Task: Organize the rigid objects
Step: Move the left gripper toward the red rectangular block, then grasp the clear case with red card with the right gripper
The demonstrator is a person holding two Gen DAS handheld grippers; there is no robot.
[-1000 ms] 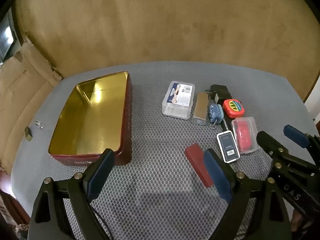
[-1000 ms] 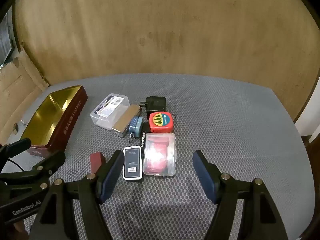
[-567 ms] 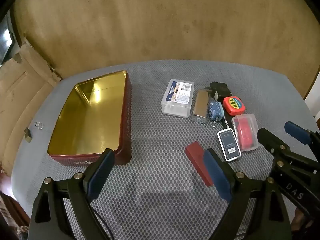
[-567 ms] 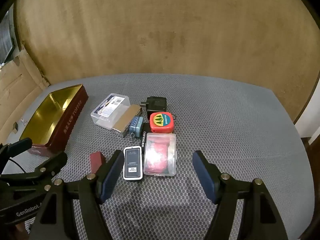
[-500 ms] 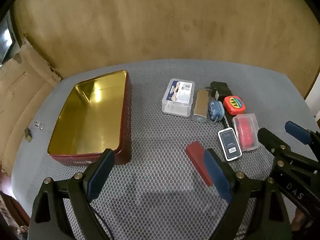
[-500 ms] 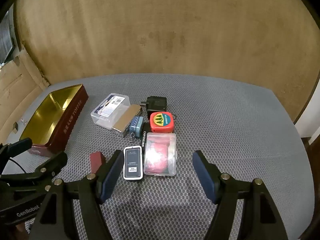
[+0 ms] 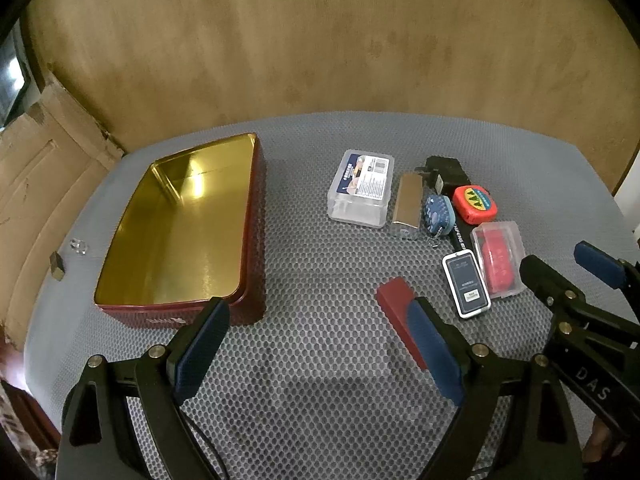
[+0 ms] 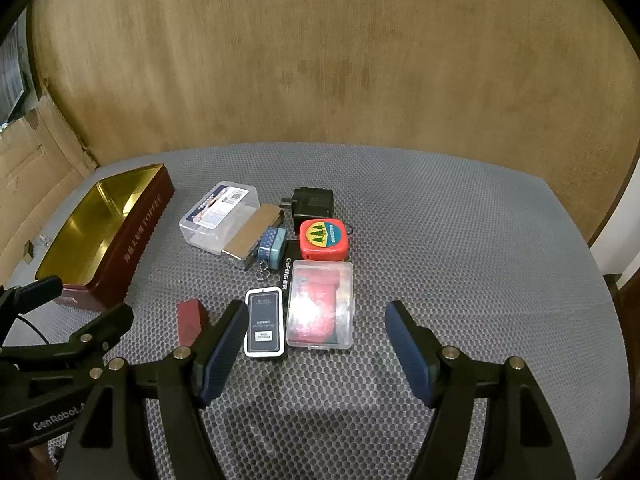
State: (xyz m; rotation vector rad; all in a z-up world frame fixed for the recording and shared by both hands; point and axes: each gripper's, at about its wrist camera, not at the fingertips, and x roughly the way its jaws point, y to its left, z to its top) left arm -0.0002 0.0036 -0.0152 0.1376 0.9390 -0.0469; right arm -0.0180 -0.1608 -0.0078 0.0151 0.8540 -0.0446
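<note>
Step in hand, as judged: approach before the first pick; the tin (image 7: 180, 236) holds nothing. Both the left claw (image 7: 316, 354) and the right claw (image 8: 316, 354) are released and hold nothing. The red block (image 7: 396, 300) lies flat on the tabletop (image 7: 320, 360), right of the tin. Its long axis runs diagonally, the far end pointing toward the tin. Next move: lower the left claw astride the block's narrow sides.

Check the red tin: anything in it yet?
Empty. The tin shows only bare gold floor in both views; every small item lies outside it on the mat.
</note>
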